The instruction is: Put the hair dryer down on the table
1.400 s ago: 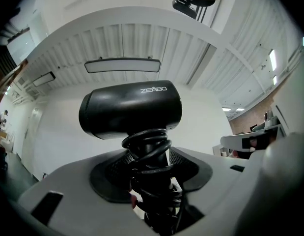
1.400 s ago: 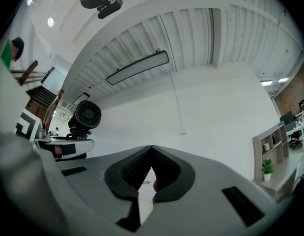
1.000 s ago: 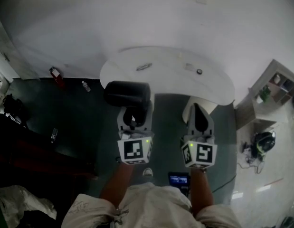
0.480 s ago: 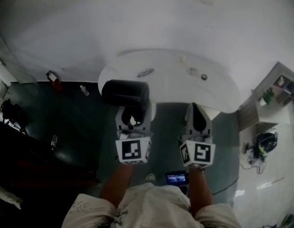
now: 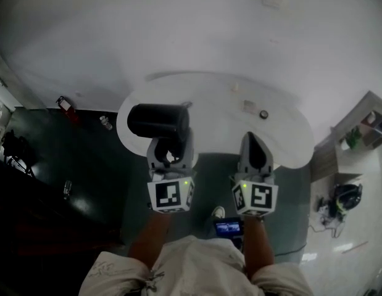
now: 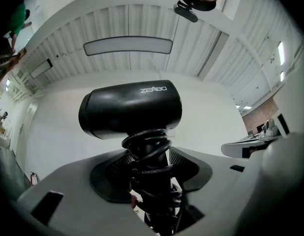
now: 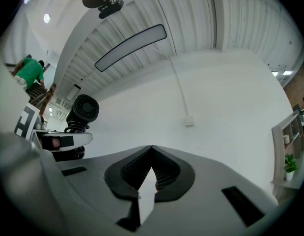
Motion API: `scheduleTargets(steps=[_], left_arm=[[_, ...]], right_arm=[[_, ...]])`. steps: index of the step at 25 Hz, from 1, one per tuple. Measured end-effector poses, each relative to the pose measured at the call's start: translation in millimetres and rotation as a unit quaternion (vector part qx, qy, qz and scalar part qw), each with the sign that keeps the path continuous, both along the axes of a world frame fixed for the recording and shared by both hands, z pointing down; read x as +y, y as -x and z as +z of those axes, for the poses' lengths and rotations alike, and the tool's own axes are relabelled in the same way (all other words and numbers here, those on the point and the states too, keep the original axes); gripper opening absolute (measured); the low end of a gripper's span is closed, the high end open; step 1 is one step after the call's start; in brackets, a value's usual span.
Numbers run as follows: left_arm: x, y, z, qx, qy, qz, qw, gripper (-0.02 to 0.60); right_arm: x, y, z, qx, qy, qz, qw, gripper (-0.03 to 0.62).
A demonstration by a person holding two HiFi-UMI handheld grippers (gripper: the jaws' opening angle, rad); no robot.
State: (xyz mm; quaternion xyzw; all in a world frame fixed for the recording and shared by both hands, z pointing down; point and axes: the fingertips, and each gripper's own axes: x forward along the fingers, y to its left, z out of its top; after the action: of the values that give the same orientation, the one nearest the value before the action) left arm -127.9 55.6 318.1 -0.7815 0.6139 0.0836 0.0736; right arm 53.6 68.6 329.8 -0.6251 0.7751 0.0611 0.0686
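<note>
Left gripper point(image 5: 171, 148): fingers are pinching the cord-wrapped handle of the hair dryer point(image 6: 129, 107).
Hair dryer: is hovering above the bench point(image 5: 240, 128), at its left edge.
Right gripper point(image 7: 151, 168): fingers are pressing together, empty.

White wall point(image 5: 178, 29) behind, dark floor point(image 5: 86, 147) at left, shelf unit point(image 5: 371, 117) far rt, long ceiling light point(image 6: 127, 45) overhead.
</note>
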Motion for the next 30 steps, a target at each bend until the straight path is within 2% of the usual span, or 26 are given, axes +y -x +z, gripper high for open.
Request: scheduleTargets(steps=[7,15,21,30], left_arm=[[-68,-46,-7,-0.001,0.001,-0.010,0.9999,0.229],[-127,-84,-2,-0.006,0.010,-0.022,0.9997,0.229],[-168,-89,8,-0.013,0.023,-0.020,0.9994,0.229],[-238,-77,25,-0.006,0.043,-0.005,0.9990,0.229]], right_arm=[[-73,-44,-8,0.000,-0.002,-0.011,1.000,-0.003],[-132,-80,-5,-0.005,0.003,-0.024,1.000,-0.003],[-170,-78,3,-0.003,0.010,-0.028,1.000,-0.003],[-236,-63,7,0.007,0.014,-0.012,1.000,-0.003]])
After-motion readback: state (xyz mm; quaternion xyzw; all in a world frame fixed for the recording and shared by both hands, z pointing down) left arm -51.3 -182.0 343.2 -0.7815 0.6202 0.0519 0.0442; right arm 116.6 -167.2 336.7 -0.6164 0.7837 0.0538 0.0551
